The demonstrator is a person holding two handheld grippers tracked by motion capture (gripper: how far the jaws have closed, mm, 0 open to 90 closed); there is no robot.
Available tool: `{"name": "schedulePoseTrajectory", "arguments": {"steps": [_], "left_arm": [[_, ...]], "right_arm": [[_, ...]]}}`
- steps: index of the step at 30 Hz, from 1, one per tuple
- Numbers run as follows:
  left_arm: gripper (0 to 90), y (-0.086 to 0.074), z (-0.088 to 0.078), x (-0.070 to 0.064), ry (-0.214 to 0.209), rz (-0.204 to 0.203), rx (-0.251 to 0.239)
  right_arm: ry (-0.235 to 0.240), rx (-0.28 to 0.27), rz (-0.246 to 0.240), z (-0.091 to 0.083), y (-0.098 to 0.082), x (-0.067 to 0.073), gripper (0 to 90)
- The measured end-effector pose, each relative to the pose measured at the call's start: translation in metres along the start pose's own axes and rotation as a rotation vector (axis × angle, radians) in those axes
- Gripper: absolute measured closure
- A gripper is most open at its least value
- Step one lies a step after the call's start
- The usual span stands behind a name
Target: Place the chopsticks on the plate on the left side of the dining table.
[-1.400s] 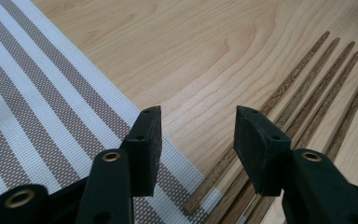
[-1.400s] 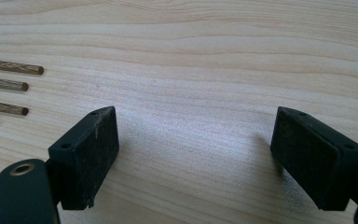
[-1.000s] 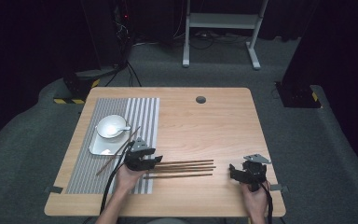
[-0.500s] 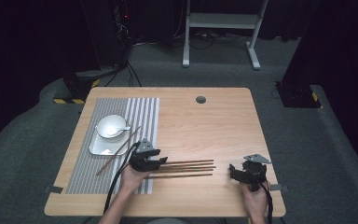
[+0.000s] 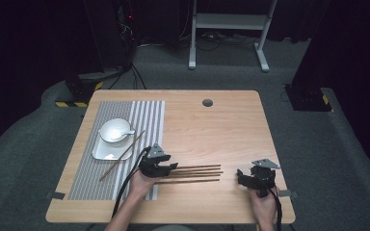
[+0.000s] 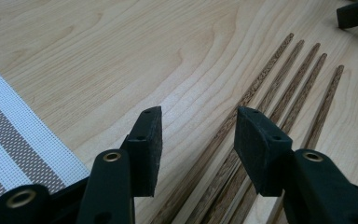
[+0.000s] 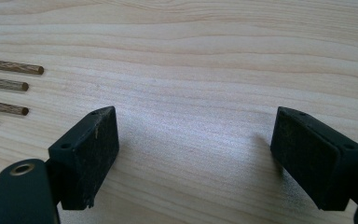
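- The worktop [image 5: 221, 125] is a big wooden one, and a striped mat [image 5: 89, 178] lies on it at the left of the frame.
- On the mat, at the middle left, sit a white tray [image 5: 101, 153] and a white bowl [image 5: 112, 129] with a spoon in it. One chopstick [image 5: 120, 156] leans across them.
- The other chopsticks [image 5: 200, 172] lie flat on the bare wood, low in the middle of the frame, side by side.
- They look thin, light and stiff. They are round, so I think they could roll or slip. A good place to hold one is near its thick end, pinched across.
- The left hand-held gripper [image 5: 166, 169] is open. Its jaws hang over the near ends of the sticks, holding nothing.
- The right hand-held gripper [image 5: 244, 179] is at the lower right, wide open and empty, just past the stick tips.
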State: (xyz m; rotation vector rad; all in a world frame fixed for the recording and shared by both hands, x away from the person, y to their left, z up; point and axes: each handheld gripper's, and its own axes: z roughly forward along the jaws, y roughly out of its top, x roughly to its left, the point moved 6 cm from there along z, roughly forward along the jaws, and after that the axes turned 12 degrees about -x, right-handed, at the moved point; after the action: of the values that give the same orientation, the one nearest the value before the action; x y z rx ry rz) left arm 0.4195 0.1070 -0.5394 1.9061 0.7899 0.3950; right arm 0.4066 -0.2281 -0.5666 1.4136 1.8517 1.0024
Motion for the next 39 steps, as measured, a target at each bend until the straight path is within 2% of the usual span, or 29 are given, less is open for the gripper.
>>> {"name": "schedulePoseTrajectory", "arguments": {"steps": [11,17,26,39], "left_arm": [[51.7,0.003,0.01,-0.007,-0.019,0.013,0.003],[51.6,0.006,0.017,-0.01,-0.022,0.059,0.035],[51.6,0.008,0.023,-0.013,-0.034,0.055,0.037],[51.8,0.01,0.035,-0.018,-0.038,0.069,0.048]], "right_arm": [[0.0,0.0,0.0,0.0,0.0,0.0,15.1],[0.0,0.0,0.0,0.0,0.0,0.0,15.1],[0.0,0.0,0.0,0.0,0.0,0.0,15.1],[0.0,0.0,0.0,0.0,0.0,0.0,15.1]]}}
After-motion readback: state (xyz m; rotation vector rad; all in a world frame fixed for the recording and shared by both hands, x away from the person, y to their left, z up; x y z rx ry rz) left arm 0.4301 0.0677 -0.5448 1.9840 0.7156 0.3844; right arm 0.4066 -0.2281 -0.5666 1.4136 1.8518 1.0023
